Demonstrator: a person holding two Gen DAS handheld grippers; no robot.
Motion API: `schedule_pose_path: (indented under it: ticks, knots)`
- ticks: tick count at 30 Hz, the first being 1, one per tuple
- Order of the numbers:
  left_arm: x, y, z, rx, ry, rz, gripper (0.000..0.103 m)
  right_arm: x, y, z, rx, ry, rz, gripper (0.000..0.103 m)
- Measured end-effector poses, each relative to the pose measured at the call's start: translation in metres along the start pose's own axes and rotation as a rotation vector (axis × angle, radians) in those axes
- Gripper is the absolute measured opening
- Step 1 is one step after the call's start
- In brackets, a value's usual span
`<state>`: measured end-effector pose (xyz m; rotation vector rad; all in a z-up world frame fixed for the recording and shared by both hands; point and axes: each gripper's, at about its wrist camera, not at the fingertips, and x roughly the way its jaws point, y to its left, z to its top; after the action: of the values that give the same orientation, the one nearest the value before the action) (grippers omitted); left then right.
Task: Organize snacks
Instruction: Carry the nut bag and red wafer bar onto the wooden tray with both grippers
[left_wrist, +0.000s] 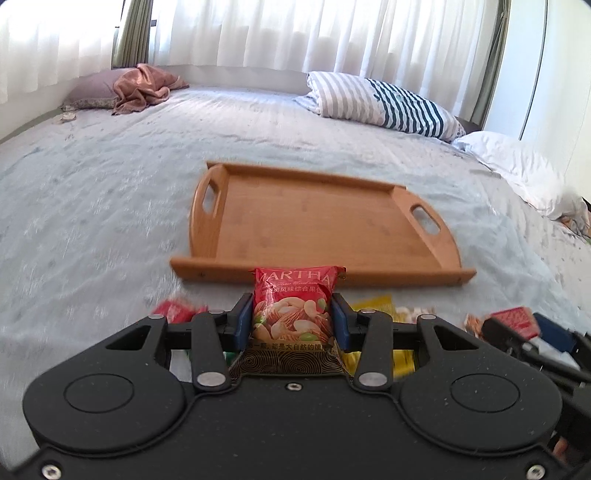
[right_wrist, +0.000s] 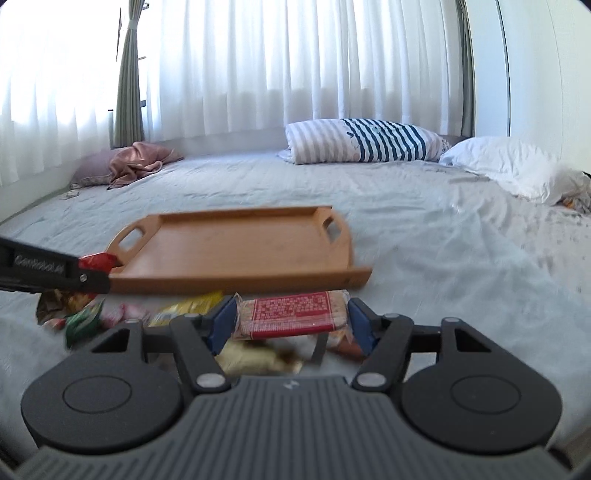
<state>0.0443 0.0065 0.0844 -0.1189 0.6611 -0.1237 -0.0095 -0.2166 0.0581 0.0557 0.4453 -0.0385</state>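
Left wrist view | bed (left_wrist: 110, 192) underneath | bamboo tray (left_wrist: 314, 221) at 12 o'clock | left gripper (left_wrist: 291, 317) clamped on mixed-nut packet (left_wrist: 291, 306) | right gripper (right_wrist: 291, 317) clamped on red cracker pack (right_wrist: 291, 314), loose snacks (right_wrist: 85, 314) at 9 o'clock.

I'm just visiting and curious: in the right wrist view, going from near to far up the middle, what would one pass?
Right hand-held gripper → red cracker packet between its pads → wooden tray → grey bedsheet → striped pillow → white curtains.
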Motion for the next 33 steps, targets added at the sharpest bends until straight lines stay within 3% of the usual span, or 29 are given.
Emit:
schedule_pose_path:
  ticks: [9,18,25,33]
  knots:
    - [0.045,0.011,0.042,-0.050,0.025,0.005,0.041,0.061,-0.017,0.040,-0.012,0.024,0.023,0.068]
    - [0.116,0.019,0.078,-0.066,0.085,0.036,0.041,0.141,-0.026,0.068,0.021,0.119,0.086,0.068]
    - [0.167,0.022,0.086,-0.072,0.155,0.030,0.041,0.195,-0.024,0.067,0.040,0.214,0.140,0.068]
    - [0.192,0.020,0.080,-0.016,0.159,0.057,0.041,0.210,-0.021,0.054,0.040,0.254,0.146,0.068]
